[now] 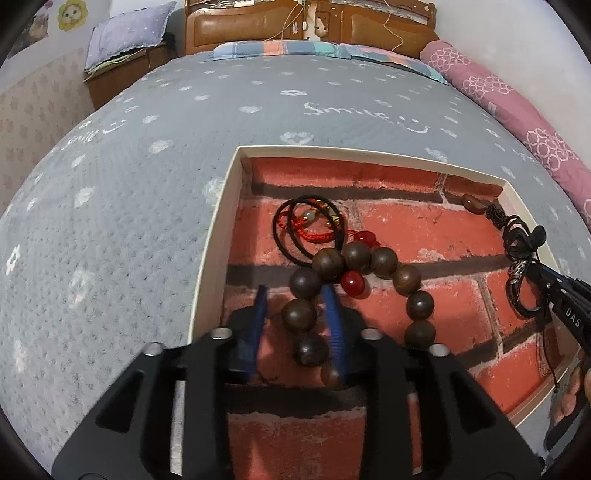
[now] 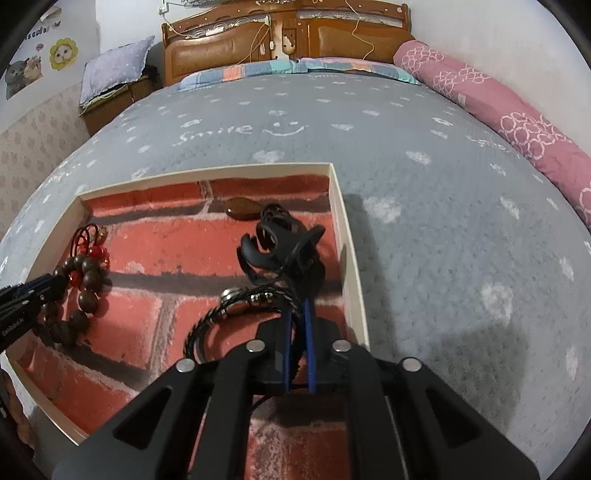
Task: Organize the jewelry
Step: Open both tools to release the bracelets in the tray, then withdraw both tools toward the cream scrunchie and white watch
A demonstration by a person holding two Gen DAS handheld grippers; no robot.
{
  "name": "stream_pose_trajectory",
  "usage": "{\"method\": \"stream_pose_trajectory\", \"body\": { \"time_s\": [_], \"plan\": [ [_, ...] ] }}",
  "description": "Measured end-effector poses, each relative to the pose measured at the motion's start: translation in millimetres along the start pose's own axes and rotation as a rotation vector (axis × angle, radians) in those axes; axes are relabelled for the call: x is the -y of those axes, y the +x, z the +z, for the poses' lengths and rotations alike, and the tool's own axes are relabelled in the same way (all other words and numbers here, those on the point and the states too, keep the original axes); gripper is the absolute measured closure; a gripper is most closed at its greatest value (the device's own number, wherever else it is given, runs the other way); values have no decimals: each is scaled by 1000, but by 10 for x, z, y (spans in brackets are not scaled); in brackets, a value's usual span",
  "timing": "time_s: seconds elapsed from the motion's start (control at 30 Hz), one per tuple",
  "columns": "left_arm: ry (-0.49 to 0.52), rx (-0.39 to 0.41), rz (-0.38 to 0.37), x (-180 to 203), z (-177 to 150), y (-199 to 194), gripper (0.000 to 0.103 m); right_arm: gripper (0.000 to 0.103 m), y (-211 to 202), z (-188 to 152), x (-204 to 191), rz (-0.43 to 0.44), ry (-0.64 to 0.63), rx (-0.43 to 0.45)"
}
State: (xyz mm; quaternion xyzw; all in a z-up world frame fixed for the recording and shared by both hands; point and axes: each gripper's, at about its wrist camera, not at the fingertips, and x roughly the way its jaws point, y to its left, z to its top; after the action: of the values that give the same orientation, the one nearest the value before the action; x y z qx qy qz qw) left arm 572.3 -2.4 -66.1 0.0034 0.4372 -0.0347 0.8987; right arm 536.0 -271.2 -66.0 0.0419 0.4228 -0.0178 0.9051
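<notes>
A white-rimmed box (image 1: 212, 236) lined with a red brick print lies on the grey bedspread. In the left wrist view my left gripper (image 1: 295, 295) has its blue fingers either side of a brown wooden bead bracelet (image 1: 419, 304), with beads between them. Black and red cords (image 1: 306, 225) with a pale bead lie just beyond. In the right wrist view my right gripper (image 2: 298, 306) is shut on a black braided bracelet (image 2: 236, 302) with a metal clasp. A black hair claw clip (image 2: 275, 245) and a brown stone pendant (image 2: 242, 208) lie ahead of it.
The box (image 2: 351, 258) sits near the bed's foot. A pink rolled quilt (image 2: 509, 114) lies along the right edge, pillows (image 2: 258, 72) and a wooden headboard (image 2: 288, 33) at the far end. A bedside cabinet (image 2: 110, 99) stands at the left.
</notes>
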Motion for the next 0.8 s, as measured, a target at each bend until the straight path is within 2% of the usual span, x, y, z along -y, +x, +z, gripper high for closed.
{"method": "stream_pose_trajectory", "body": {
  "time_s": [0.1, 0.13, 0.2, 0.3, 0.4, 0.47, 0.53, 0.73, 0.8],
  "plan": [
    [4, 12, -4, 5, 6, -66, 43, 93, -37, -4, -8, 0, -14, -6],
    [5, 19, -13, 18, 12, -117, 39, 84, -65, -1, -4, 3, -12, -7],
    [6, 37, -10, 37, 23, -225, 17, 65, -138, 9, 2, 36, -9, 1],
    [24, 63, -24, 93, 36, -427, 12, 41, -339, 21, -38, 34, -33, 25],
    [29, 76, -57, 112, 40, -643, 7, 30, -567, 35, -74, 44, -64, 54],
    [28, 94, -65, 114, 48, -843, 5, 30, -735, 54, -74, 33, -74, 78],
    [28, 113, -75, 110, 59, -1032, 5, 22, -915, 69, -45, 44, -66, 101],
    [32, 203, -81, 11, 5, -1785, 5, 13, -1616, 28, 102, 50, -24, 185],
    [32, 226, -72, -20, -31, -1963, 5, 12, -1792, -8, 125, 49, -29, 205]
  ]
}}
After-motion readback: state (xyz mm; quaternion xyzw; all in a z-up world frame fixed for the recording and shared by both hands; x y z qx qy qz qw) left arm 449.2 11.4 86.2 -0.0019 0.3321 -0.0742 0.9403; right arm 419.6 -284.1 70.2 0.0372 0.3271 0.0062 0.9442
